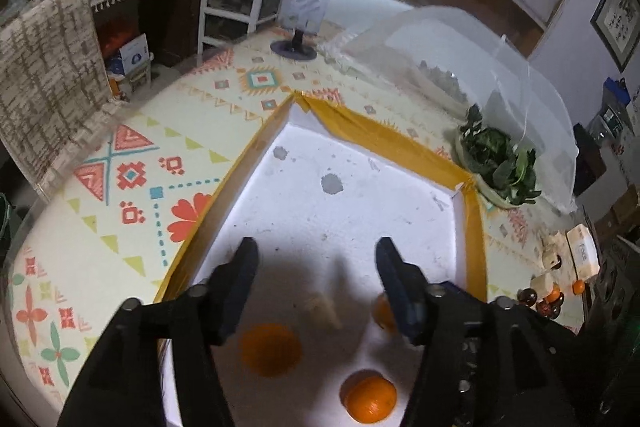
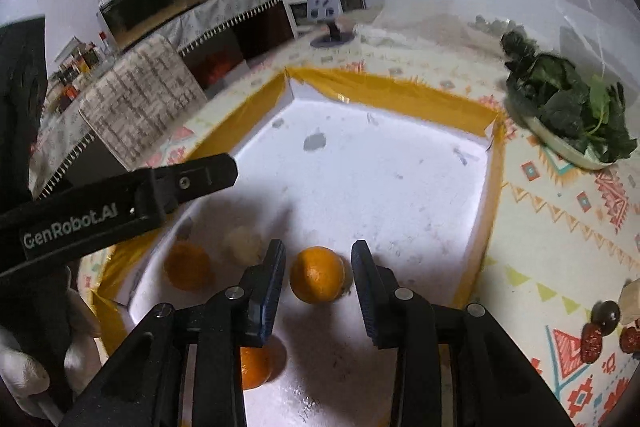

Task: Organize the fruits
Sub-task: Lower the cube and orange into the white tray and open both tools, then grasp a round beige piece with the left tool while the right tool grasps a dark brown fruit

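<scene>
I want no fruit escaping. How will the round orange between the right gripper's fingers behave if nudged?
The round orange looks ball-shaped, so it would probably roll on the flat white foam tray. Its skin seems firm and dimpled, likely grippable. The right gripper brackets it without touching, so a one-sided nudge may push it away.

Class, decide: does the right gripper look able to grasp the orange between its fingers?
Probably yes: the right gripper stands open around the orange in the white box, with nothing between.

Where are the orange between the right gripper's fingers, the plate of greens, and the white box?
orange (image 2: 317,274), right wrist view, middle of its peel.
plate of greens (image 2: 560,143), right wrist view, pale near rim.
white box (image 2: 380,163), right wrist view, bare floor.
</scene>
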Available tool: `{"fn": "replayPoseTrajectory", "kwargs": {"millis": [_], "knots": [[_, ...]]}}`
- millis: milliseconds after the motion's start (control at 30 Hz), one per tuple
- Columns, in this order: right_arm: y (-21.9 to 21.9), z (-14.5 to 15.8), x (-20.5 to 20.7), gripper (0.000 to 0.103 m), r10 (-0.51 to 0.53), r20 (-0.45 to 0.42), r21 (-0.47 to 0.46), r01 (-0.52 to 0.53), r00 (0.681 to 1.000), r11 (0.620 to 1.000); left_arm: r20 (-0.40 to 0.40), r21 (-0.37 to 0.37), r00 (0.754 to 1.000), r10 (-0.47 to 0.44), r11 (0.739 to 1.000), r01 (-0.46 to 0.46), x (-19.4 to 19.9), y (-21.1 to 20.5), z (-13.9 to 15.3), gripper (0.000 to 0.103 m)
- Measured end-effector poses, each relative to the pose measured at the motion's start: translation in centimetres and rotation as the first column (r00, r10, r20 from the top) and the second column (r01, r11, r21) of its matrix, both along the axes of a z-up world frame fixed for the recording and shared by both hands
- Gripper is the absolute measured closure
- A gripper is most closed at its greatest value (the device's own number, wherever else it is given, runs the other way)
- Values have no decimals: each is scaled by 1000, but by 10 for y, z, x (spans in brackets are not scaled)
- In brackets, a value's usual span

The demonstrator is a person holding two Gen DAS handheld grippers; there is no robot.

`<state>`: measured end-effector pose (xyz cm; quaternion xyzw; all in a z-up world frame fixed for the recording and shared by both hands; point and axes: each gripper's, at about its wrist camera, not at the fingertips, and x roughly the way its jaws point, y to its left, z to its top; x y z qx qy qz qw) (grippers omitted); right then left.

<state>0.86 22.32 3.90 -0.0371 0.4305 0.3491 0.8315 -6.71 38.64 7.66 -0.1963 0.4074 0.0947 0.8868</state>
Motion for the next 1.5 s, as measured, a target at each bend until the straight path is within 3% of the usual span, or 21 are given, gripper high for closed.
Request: {"fn": "replayPoseTrajectory", "kwargs": {"millis": [200, 333, 433, 633, 833, 1033, 1367, 1500], "knots": [[-38, 33, -15, 61, -35, 75, 70, 30, 997, 997, 26, 26, 999, -18, 999, 18, -17, -26, 23, 31], [-93, 49, -24, 48, -125, 103, 126, 111, 987, 986, 85, 6, 994, -63, 998, 62, -33, -53, 42, 19], [-139, 55, -27, 47, -201, 114, 153, 183, 973, 971, 139, 2, 980, -142, 990, 143, -45, -86, 52, 18], [-247, 53, -28, 47, -384, 144, 117, 370, 912, 922, 134, 8, 958, -253, 967, 254, -48, -141, 55, 18], [-340, 27, -22, 46, -532, 51, 90, 527, 845, 845, 107, -20, 954, -281, 958, 285, -37, -173, 37, 18], [-356, -2, -7, 47, -532, -33, 96, 533, 846, 841, 50, -23, 941, -334, 942, 335, -27, -209, 19, 18], [-325, -24, 14, 47, -456, -15, 31, 456, 890, 889, 2, -39, 935, -356, 934, 356, 10, -233, 0, 18], [-313, -31, 24, 47, -443, -11, -7, 443, 896, 896, 1, -55, 921, -390, 919, 389, 34, -249, -2, 18]]}}
